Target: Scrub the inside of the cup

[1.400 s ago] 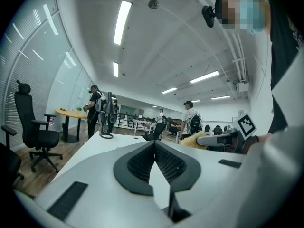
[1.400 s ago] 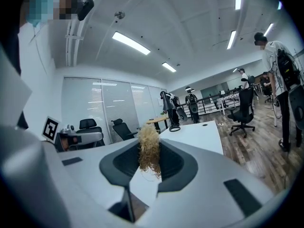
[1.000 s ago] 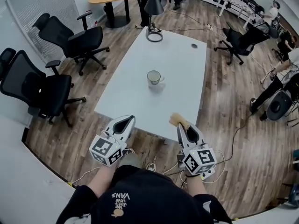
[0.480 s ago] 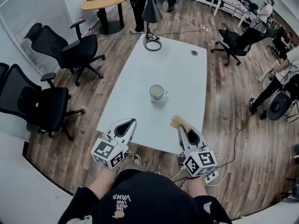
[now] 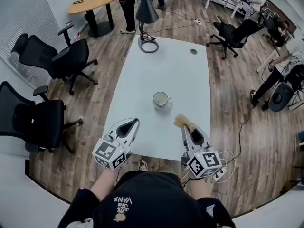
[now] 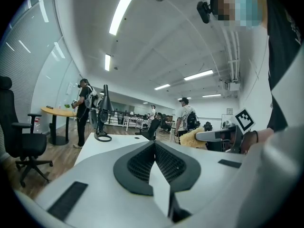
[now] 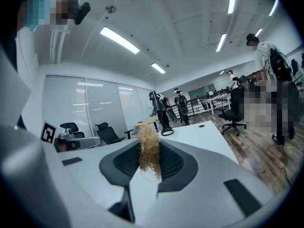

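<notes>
- Cup [image 5: 160,99], white ceramic w/ side handle, stands upright approx mid-length of the long white rectangular table [image 5: 142,75], handle to the right. I can't make out anything inside it.
- Change vs a sec ago: you've stepped up to the table. Both grippers were short of its near edge, over the floor; now their tips hang over that edge. Cup sits closer in the head view but is still well ahead of both, untouched.
- Right gripper [image 5: 187,129]: fingers clamped on a straw-coloured fibrous scrubber tuft [image 5: 180,122], which sticks out past the tips.
- Left gripper [image 5: 131,122]: fingers fully together, nothing between them.
- Meaning: approach only, no scrubbing begun. Likely next: left opens to steady the cup, right brings the tuft in over the rim.
- Surface: tabletop smooth, bare near you. Black desk lamp w/ ring base [image 5: 146,13] and a small dark round disc [image 5: 193,52] sit at the far end.
- Room: open office w/ wood-plank floor [image 5: 232,127] and black swivel chairs [image 5: 57,56] left of the table. Cables lie on the floor, ppl stand at the back.
</notes>
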### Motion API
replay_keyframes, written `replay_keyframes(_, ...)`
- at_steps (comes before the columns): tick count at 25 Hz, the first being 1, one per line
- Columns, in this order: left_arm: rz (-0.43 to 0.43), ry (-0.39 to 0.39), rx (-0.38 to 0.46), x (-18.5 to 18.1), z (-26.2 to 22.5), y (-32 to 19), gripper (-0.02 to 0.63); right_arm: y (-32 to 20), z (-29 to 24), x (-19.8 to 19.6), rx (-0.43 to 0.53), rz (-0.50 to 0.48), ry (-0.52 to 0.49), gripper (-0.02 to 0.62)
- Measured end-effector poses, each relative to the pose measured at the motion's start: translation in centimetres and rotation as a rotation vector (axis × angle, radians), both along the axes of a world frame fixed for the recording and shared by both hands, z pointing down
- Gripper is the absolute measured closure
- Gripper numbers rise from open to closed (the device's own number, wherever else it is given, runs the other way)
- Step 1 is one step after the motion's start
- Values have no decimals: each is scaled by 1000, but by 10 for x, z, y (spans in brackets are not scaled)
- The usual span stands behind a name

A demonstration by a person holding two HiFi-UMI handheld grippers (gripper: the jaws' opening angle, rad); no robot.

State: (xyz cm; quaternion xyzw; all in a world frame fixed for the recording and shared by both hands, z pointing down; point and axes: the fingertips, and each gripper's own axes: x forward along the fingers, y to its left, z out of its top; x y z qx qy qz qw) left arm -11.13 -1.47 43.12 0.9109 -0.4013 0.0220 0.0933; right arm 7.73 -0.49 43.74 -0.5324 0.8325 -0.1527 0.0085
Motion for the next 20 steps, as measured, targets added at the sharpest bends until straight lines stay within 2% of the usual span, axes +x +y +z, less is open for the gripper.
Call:
replay_keyframes(9,45,9,-15,3,11,-29,595,-19,7,-3,-27,36,-8,503)
replay_keyframes(20,27,-33,27,22,19,-65,594,-60,7,5,-45,-32,-14,503)
